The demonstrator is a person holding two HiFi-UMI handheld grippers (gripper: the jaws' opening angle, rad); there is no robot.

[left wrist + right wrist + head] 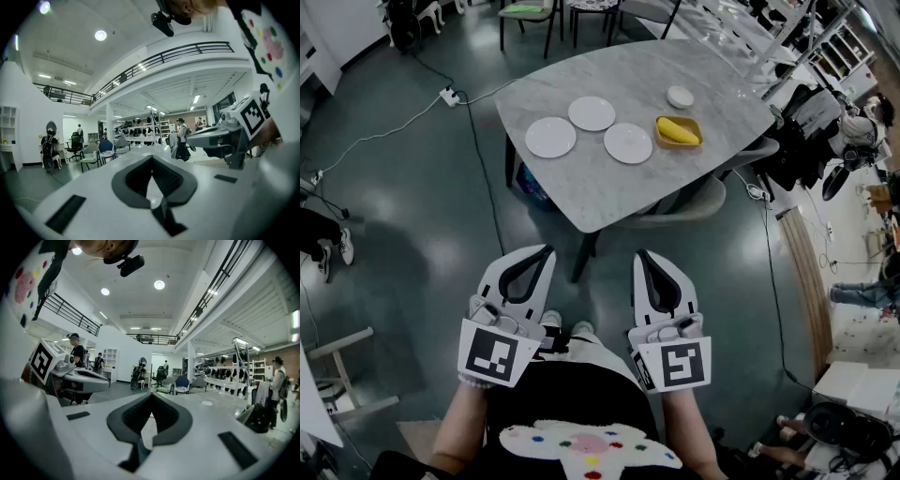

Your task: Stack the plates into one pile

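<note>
- Head view: three white plates (pixel 592 113) lie separately in a loose cluster on the marble table (pixel 609 202), none stacked. A yellow dish (pixel 679 131) and a small white bowl (pixel 680 96) sit to their right.
- The left tongs (pixel 546 250) and right tongs (pixel 641 255) are side by side short of the table's near edge, well apart from the plates and pointing toward them.
- Left gripper view: the jaws are pressed together with nothing between them, and the table top stretches beyond.
- Right gripper view: these jaws are also together and empty.
</note>
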